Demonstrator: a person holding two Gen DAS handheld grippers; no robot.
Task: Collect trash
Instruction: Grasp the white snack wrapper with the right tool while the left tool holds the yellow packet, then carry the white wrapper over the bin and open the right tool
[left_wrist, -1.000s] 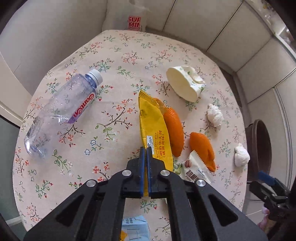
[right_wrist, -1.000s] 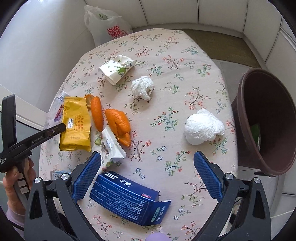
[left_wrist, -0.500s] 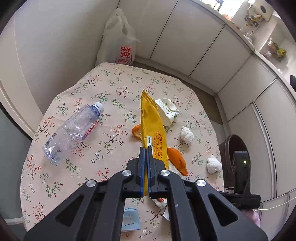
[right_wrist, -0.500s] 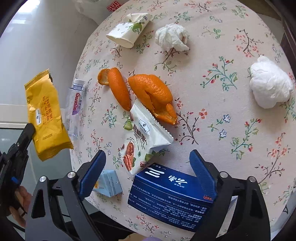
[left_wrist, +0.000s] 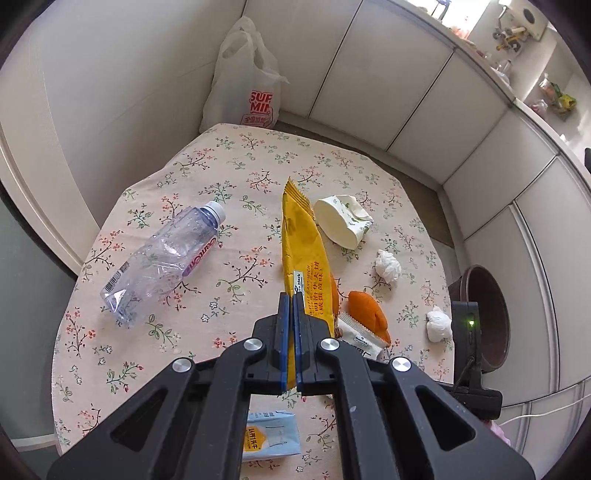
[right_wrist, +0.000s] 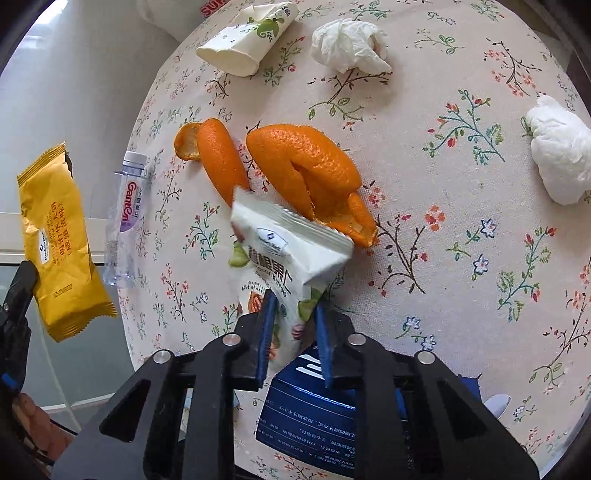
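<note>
Left gripper (left_wrist: 291, 317) pinching yellow wrapper (left_wrist: 301, 251), right gripper (right_wrist: 293, 317) closing, prob. on nut packet (right_wrist: 291, 254)

floral-clothed table (left_wrist: 229, 155) under bottle (left_wrist: 162, 262), peels (right_wrist: 303, 166), tissues (right_wrist: 347, 44)

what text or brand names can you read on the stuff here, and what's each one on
"GanTen": label of the clear plastic bottle.
"SUP / MI", red, cut off: white plastic bag behind the table.
"Pecan Kernels", beside Chinese characters: white snack packet.
"Member's Mark" logo, barely legible, with red Chinese text: yellow wrapper.
Blue box: white Chinese print, too small to read.
Light blue packet: yellow Chinese label, too blurred.
</note>
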